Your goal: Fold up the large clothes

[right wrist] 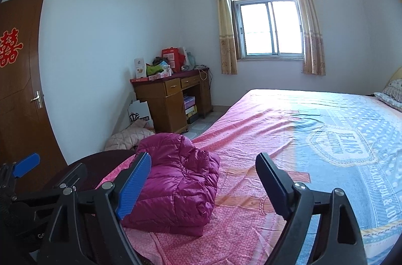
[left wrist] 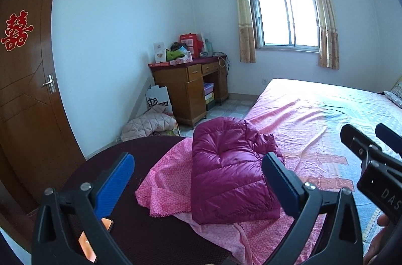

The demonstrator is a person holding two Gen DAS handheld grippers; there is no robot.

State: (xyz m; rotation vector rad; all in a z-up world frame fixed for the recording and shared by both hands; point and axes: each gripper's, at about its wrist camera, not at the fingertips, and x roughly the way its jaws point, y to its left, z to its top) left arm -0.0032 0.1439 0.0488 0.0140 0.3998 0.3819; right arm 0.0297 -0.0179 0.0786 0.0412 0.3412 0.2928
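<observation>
Magenta puffer jacket [left wrist: 231, 172] lies folded in a bundle on the pink bedsheet [left wrist: 296, 119] at the bed's near corner. Nearer than the jacket, the left gripper [left wrist: 198, 179] and right gripper [right wrist: 203, 182] both hover with jaws spread wide, holding nothing.

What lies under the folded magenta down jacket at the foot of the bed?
The magenta down jacket rests on a pink patterned sheet, which spreads out past its edges across the bed. Whatever lies directly beneath the jacket itself is covered.
</observation>
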